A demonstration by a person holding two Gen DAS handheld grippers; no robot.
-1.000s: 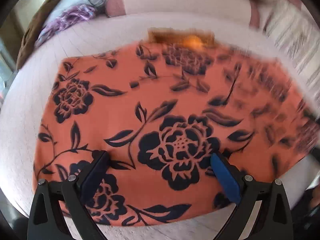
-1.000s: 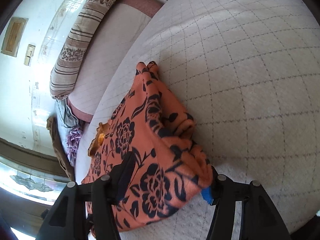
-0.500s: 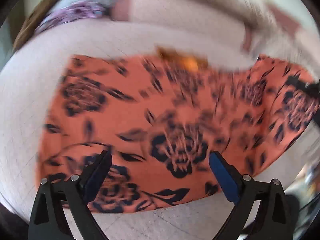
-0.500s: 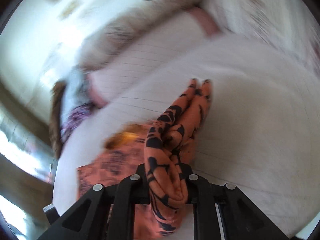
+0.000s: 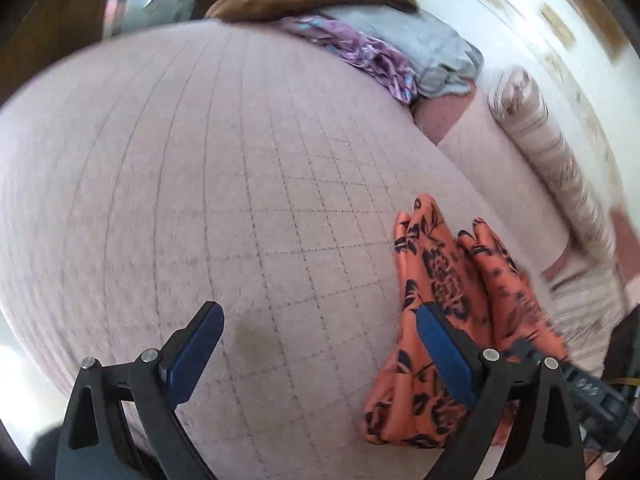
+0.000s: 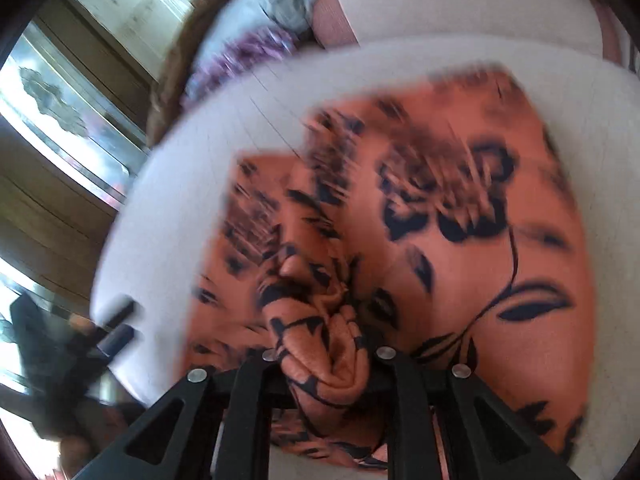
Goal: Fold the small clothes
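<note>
The quilted bed (image 5: 224, 184) fills the left wrist view. The orange floral cloth (image 6: 460, 240) lies across it, at 4 o'clock in the left view, with a pile of clothes (image 5: 384, 48) at 1 o'clock. The right gripper (image 6: 326, 364) is clamped on a bunched fold of the cloth. The left gripper (image 5: 316, 344) is spread wide over bare quilt, holding nothing.

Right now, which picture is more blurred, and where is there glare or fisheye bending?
Right wrist view: strong motion blur over the orange flowered cloth and the window side; only the bunch pinched in the right tongs looks fairly sharp. Left wrist view: mostly sharp; the quilt grid lines bulge from the fisheye, the striped pillow smears, and the wall beyond it is washed out.
</note>
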